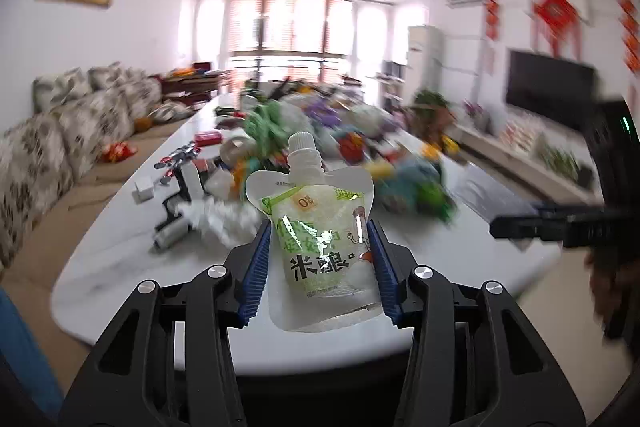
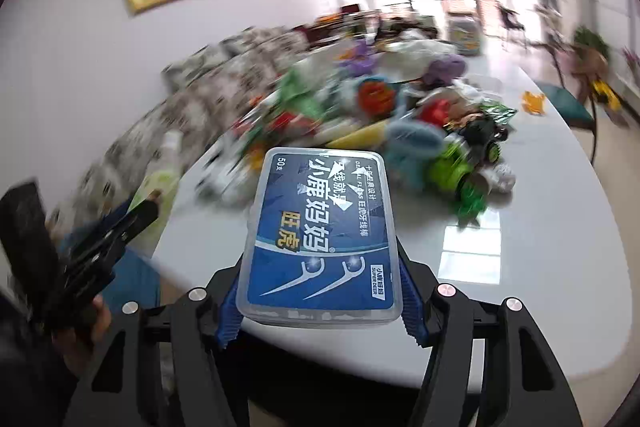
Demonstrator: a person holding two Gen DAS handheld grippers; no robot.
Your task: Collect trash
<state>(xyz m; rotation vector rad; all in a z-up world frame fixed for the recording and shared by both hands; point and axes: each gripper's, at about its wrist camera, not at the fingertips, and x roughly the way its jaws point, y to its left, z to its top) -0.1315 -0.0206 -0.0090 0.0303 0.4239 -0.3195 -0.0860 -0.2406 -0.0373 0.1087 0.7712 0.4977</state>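
Both claws are up off the counter (image 1: pixel 120 259) and tipped a bit downward, each with something clamped in it. The left claw (image 1: pixel 320 263) has its blue pads squeezing a clear spouted drink pouch (image 1: pixel 320 251) from both sides, cap pointing up and away, the pouch hanging clear above the counter's near end. The right claw (image 2: pixel 320 291) is pinching a flat plastic floss-pick box (image 2: pixel 320 231) with a blue label, held face-up over the near edge of the counter. From the left side you can see the other claw poking in at the right edge, with a bit of the person's hand (image 1: pixel 608 275) behind it, all smeared. The big pile of toys and wrappers (image 2: pixel 380 107) in the middle of the counter is too blurry to sort out, and the box hides the right claw's pad tips.
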